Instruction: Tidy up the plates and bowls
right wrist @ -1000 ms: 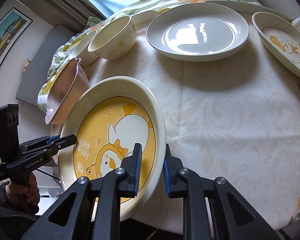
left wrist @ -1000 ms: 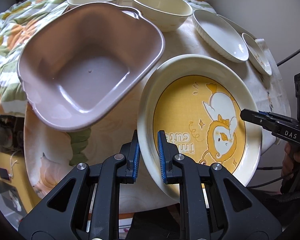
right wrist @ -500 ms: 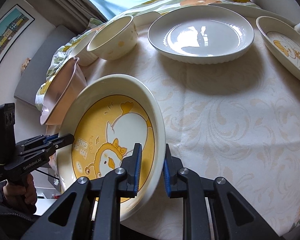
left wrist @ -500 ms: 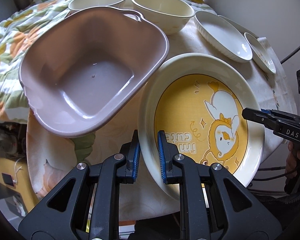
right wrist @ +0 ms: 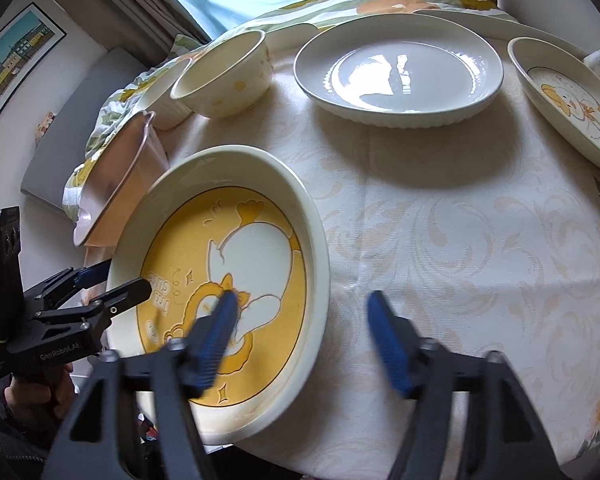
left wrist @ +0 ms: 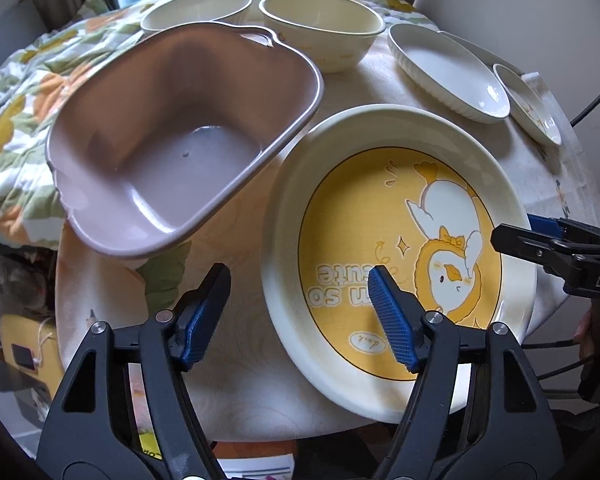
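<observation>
A large cream plate with a yellow duck picture (left wrist: 396,248) lies on the table's near edge; it also shows in the right wrist view (right wrist: 220,280). My left gripper (left wrist: 300,316) is open, its fingers astride the plate's left rim. My right gripper (right wrist: 300,332) is open, its fingers astride the plate's right rim. A mauve plastic basin (left wrist: 180,140) sits tilted at the left, also seen edge-on in the right wrist view (right wrist: 116,184). Two cream bowls (left wrist: 324,28) (left wrist: 196,10) stand behind it.
A white fluted plate (right wrist: 400,68) sits at the back and a small duck plate (right wrist: 568,100) at the far right. The table (right wrist: 460,232) has a cream patterned cloth. A floral blanket (left wrist: 16,100) lies to the left.
Both grippers have opened and let go of the duck plate's rim. The plate has settled flat on the table.
</observation>
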`<state>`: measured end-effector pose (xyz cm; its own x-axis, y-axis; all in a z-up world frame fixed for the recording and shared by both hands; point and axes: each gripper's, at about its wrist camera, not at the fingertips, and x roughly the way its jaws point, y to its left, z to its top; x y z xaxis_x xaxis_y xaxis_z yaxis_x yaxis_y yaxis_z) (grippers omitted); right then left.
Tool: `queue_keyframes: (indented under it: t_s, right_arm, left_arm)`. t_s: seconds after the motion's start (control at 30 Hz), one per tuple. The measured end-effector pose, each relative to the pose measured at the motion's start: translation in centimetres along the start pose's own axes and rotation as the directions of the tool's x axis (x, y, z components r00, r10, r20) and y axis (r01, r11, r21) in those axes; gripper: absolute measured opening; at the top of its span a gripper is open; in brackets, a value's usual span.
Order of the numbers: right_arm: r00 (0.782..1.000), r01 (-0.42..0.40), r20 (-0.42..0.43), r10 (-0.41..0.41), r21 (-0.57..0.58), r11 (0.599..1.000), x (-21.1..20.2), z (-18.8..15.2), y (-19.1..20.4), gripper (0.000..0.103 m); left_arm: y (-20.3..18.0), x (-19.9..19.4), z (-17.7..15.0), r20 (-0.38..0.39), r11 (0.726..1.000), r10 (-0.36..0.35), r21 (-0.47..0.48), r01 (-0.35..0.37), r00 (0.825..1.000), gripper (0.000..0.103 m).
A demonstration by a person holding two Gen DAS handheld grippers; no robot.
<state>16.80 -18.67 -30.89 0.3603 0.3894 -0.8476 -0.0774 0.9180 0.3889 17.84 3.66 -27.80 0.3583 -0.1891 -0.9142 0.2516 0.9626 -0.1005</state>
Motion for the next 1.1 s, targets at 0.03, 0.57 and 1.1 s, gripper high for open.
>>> queue_keyframes:
  t_s: [0.03,0.57,1.1]
  right_arm:
    - [1.0,-0.002,-0.002,0.002,-0.007,1.0,-0.2,-0.1,-0.1,0.068]
    - [0.991,-0.055,0.113,0.074,-0.157,0.986,-12.4,1.0,-6.7,0.1]
    - [0.973,0.011,0.229,0.038,-0.208,0.978,-17.4,13.7,-12.3,0.103]
  left_arm:
    - [-0.1,-0.2,-0.1,0.003,1.0,0.014,-0.011,-0.014,1.0,0.069]
    - [-11.0,-9.8,-0.6,0.204,0.977,0.06,-0.212,-0.015,0.977,0.095]
    - [-16.8,-7.7,10.2,0.271,0.928,0.026,-0.365,0.077,0.962,0.102]
